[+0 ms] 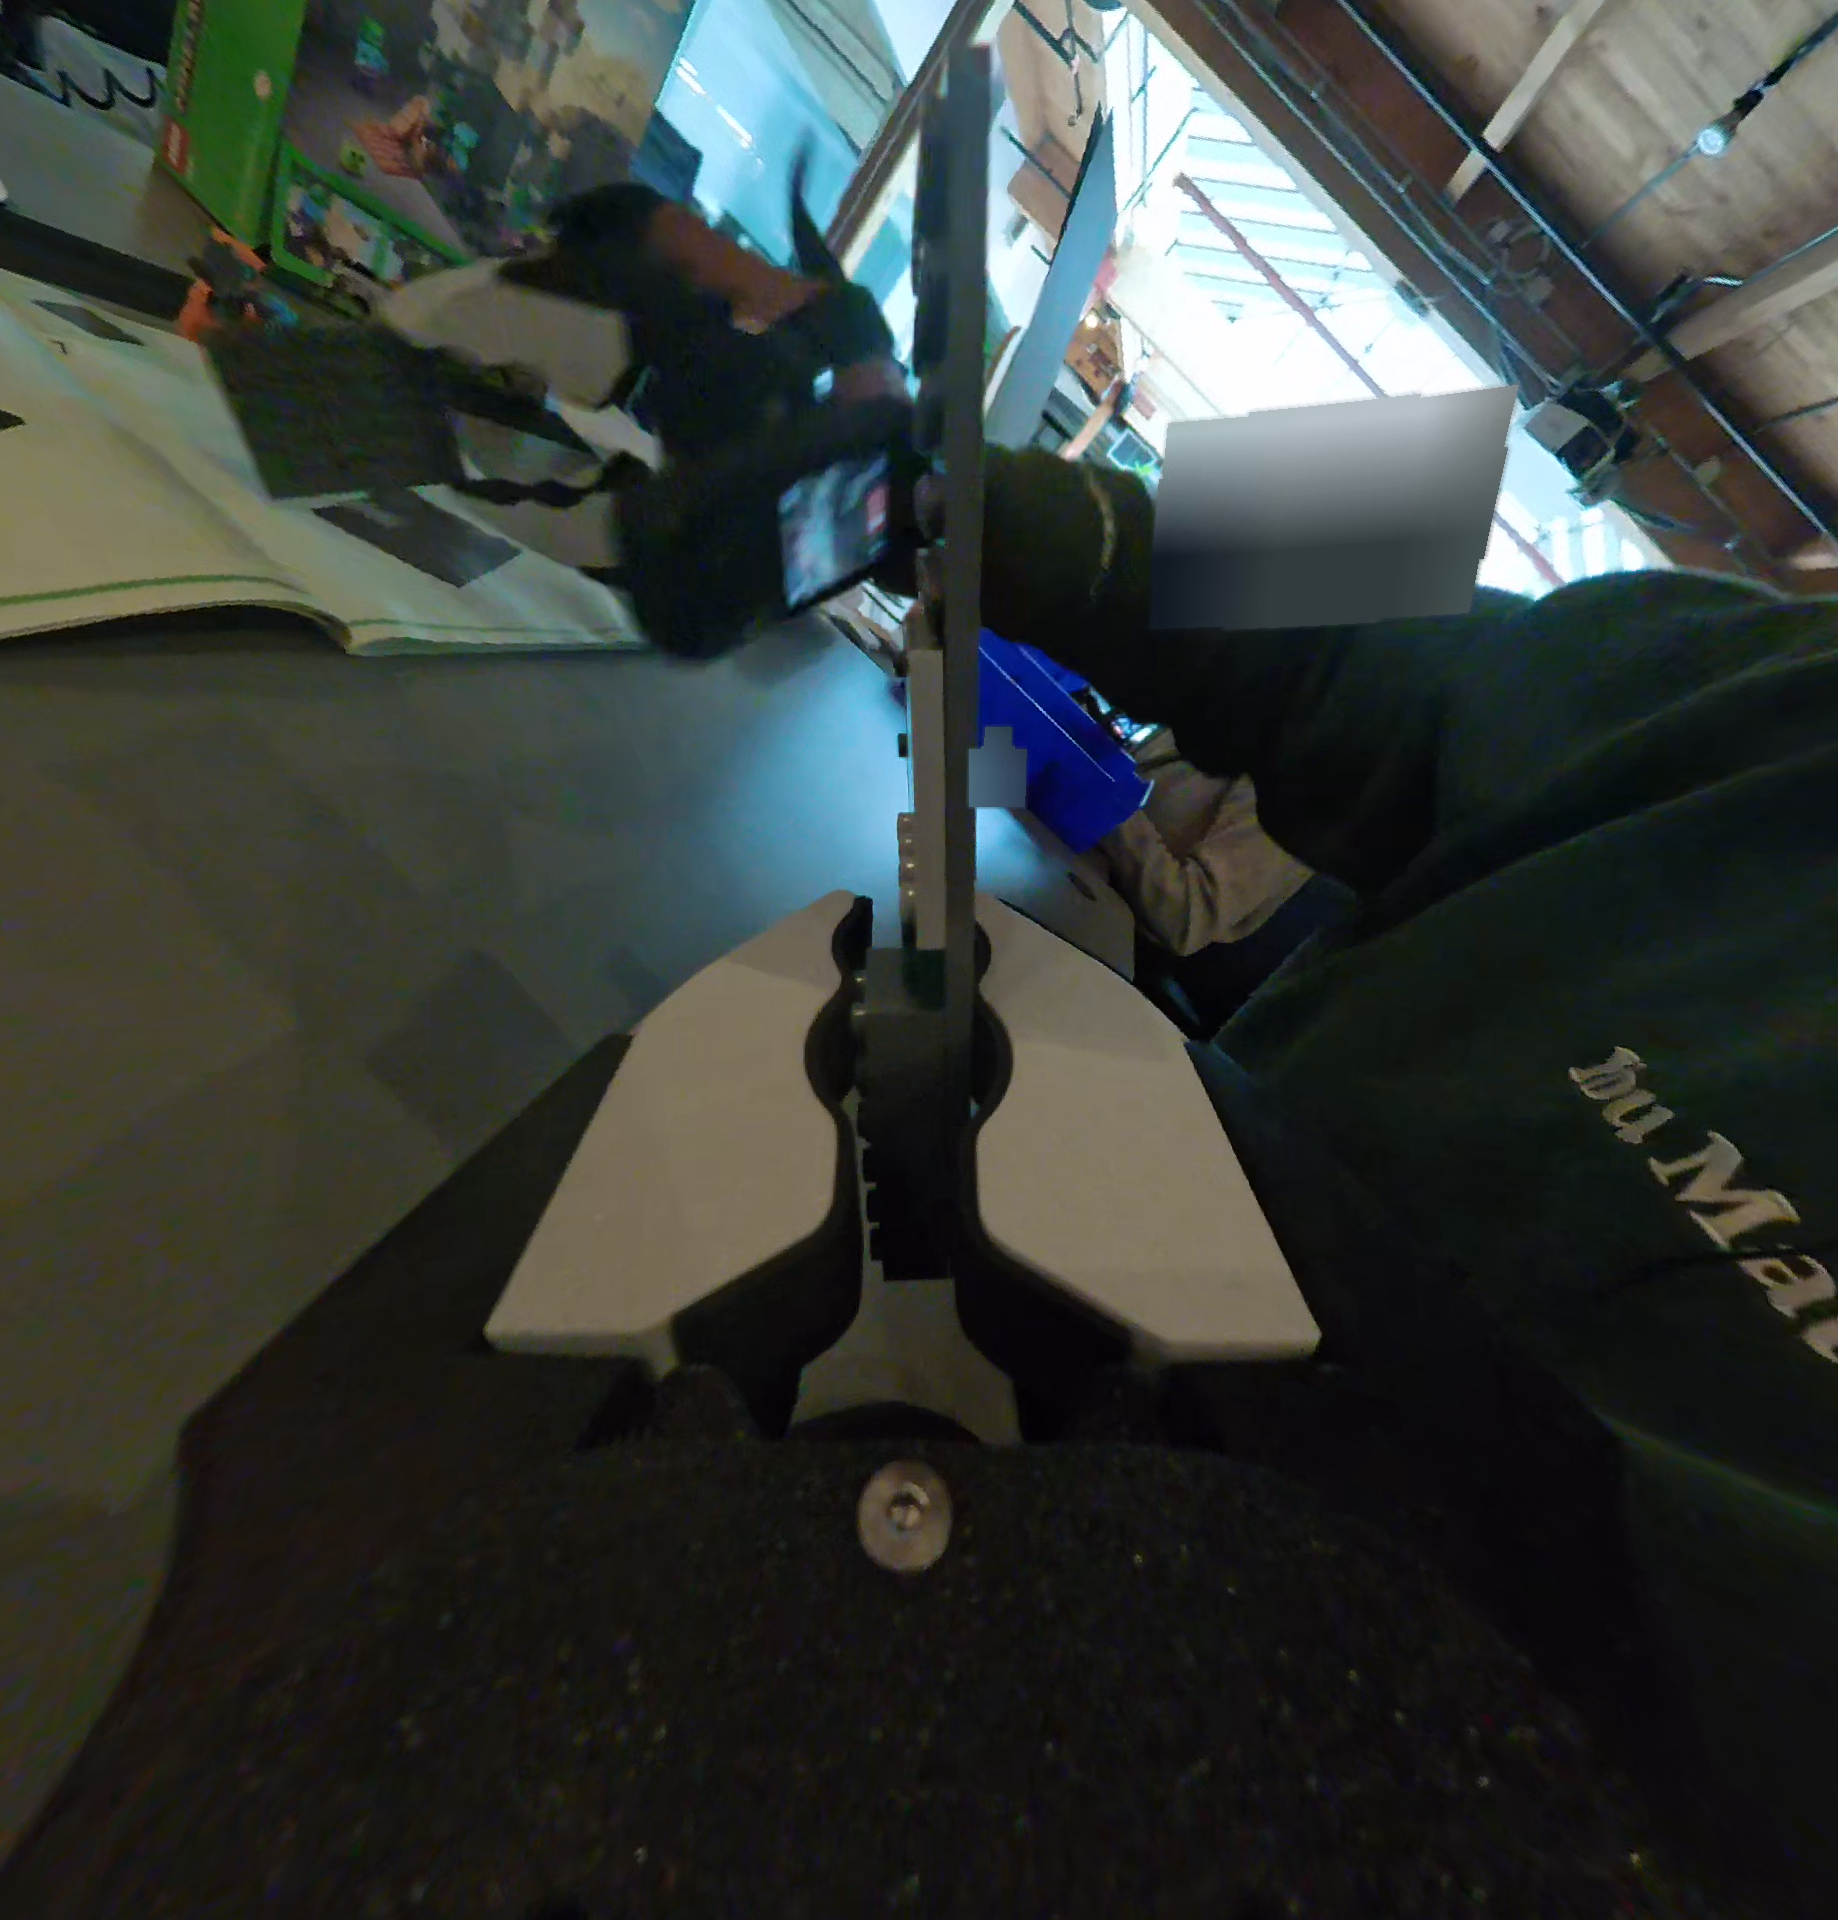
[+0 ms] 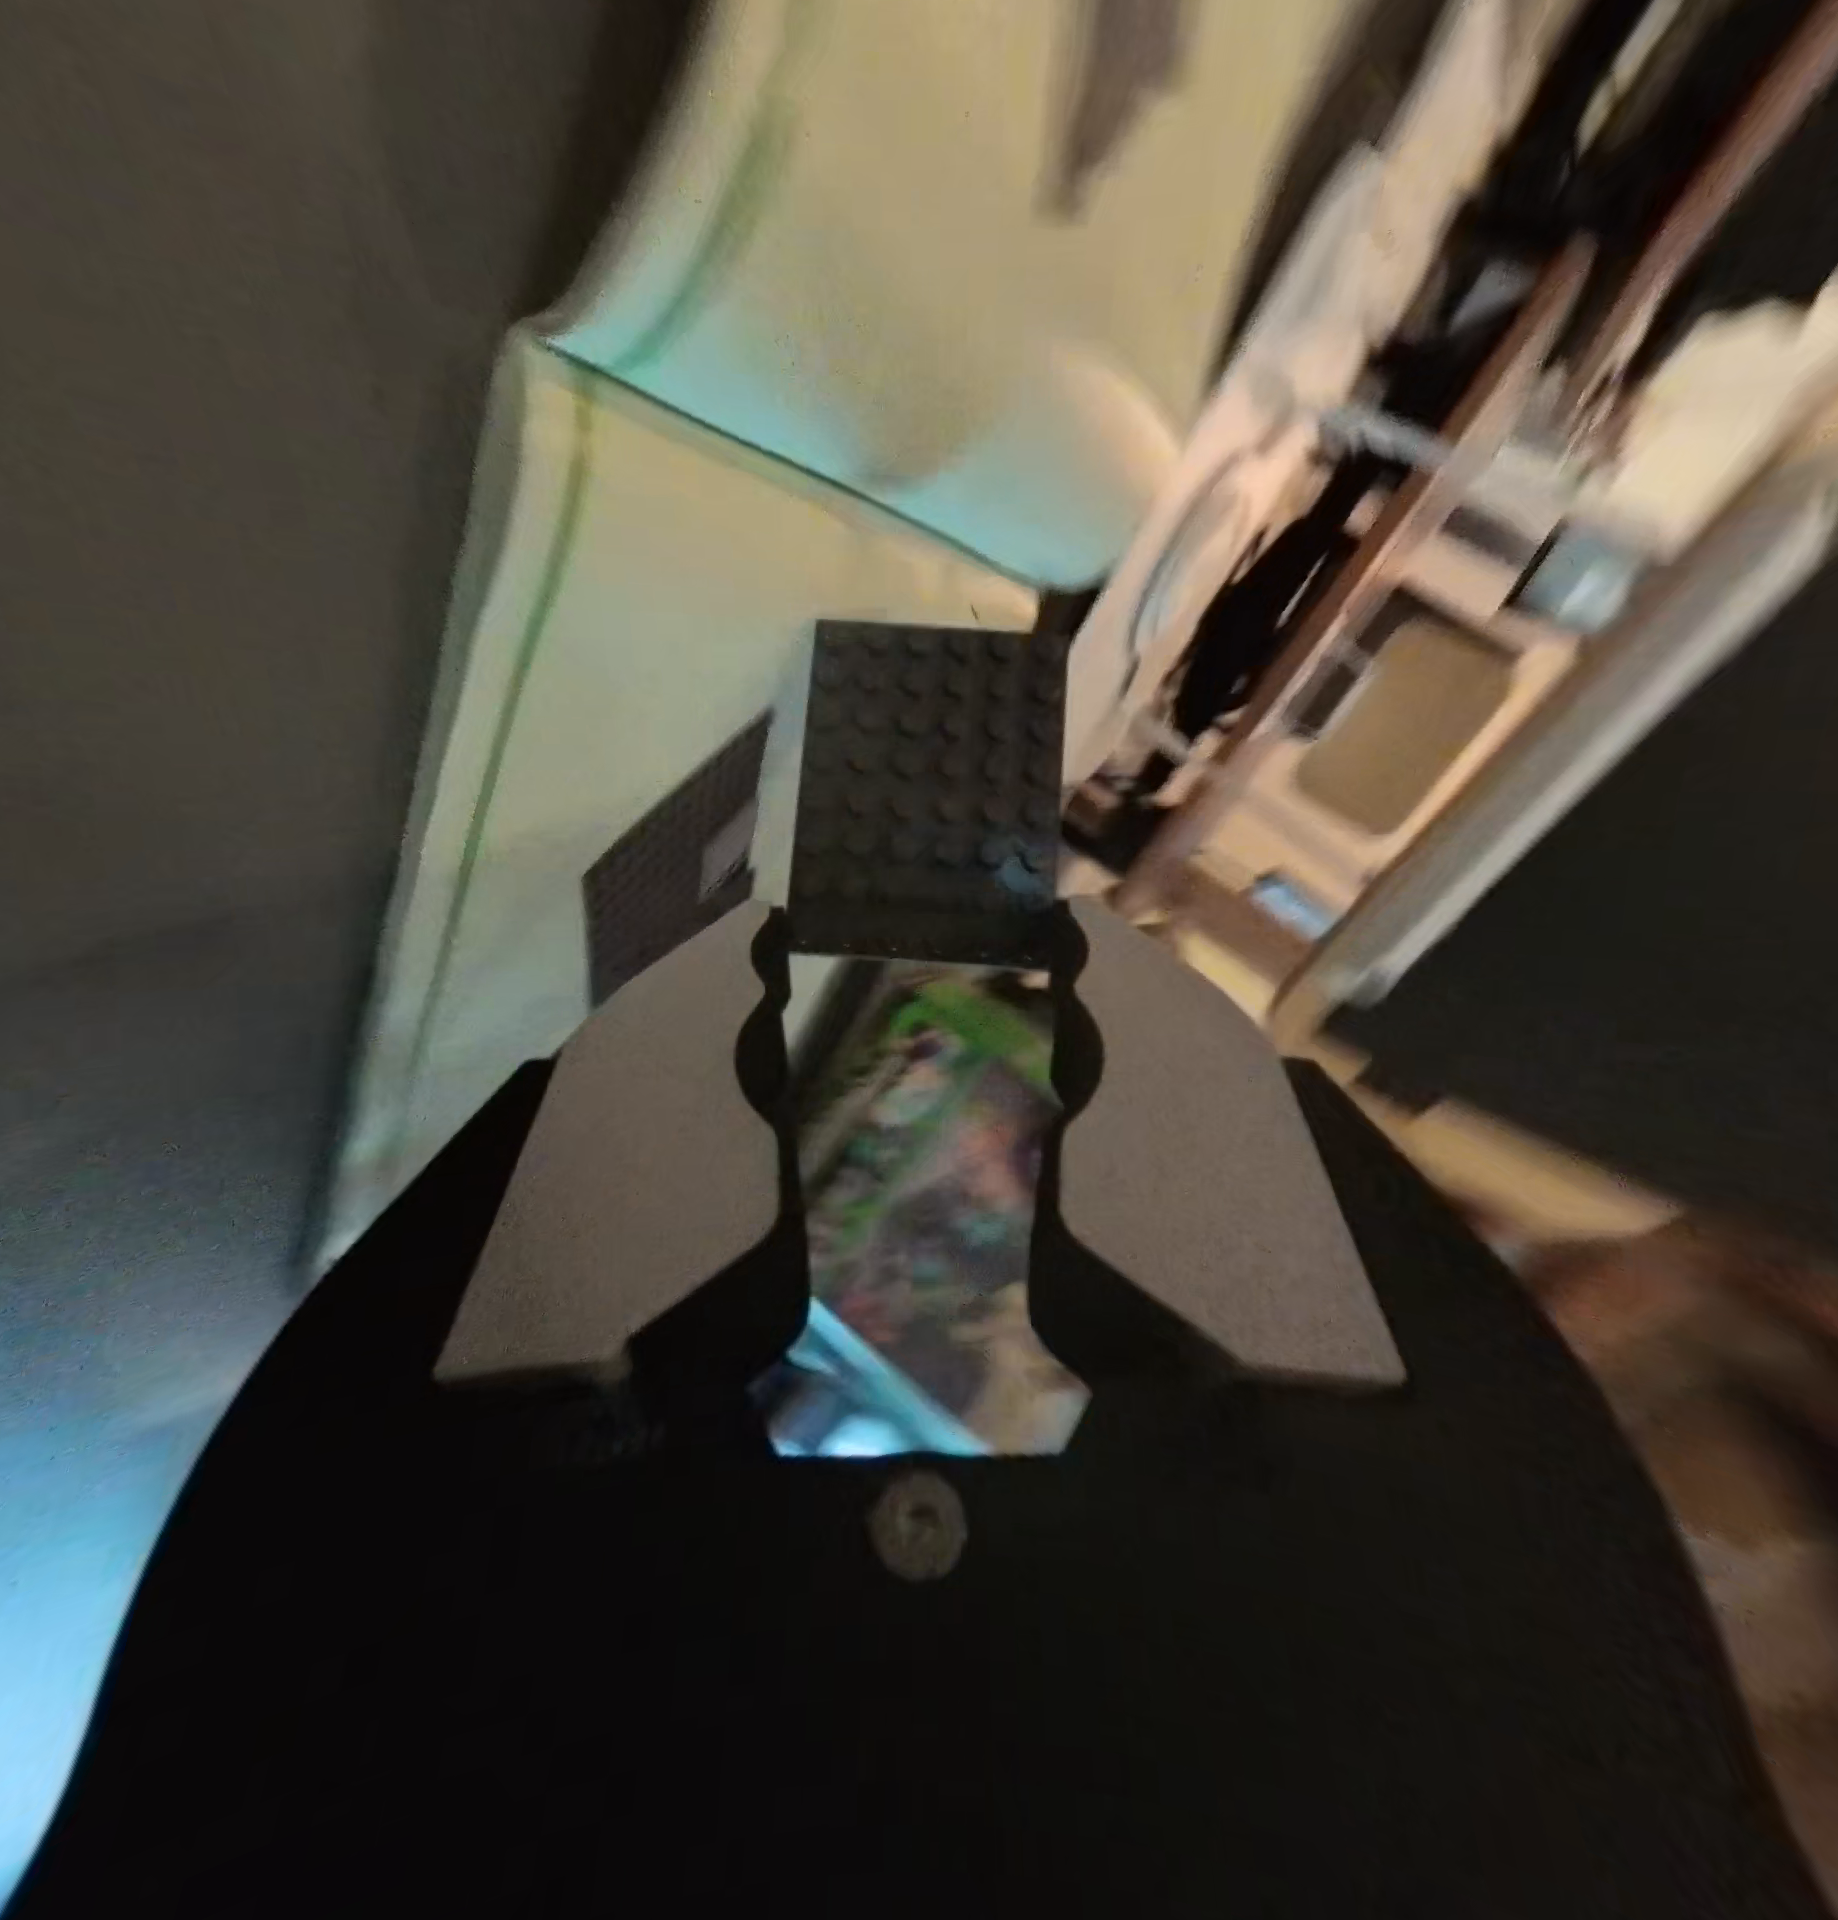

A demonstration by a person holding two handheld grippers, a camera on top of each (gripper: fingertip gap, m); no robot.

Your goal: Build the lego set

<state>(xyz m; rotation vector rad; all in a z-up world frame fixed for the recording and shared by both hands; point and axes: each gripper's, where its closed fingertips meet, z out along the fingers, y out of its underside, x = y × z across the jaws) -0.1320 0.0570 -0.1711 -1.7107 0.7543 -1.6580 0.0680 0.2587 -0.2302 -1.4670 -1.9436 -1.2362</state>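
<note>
My left gripper (image 1: 920, 920) is shut on a thin dark grey lego plate (image 1: 954, 520), held edge-on and pointing straight away from me. Small grey bricks (image 1: 913, 748) are stuck to the plate's left face. My right gripper (image 2: 923, 920) is shut on a dark studded plate (image 2: 925, 790), gripped by its two side edges at the fingertips, studs facing the camera. This view is motion-blurred. In the left wrist view the right gripper (image 1: 479, 416) shows blurred at upper left, holding the studded plate (image 1: 323, 416) above the table.
An open instruction booklet (image 1: 167, 520) lies on the grey table (image 1: 323, 883), with the green lego box (image 1: 240, 135) behind it. A blue bin (image 1: 1050, 748) sits past the plate. A person in a dark green hoodie (image 1: 1569, 935) fills the right side.
</note>
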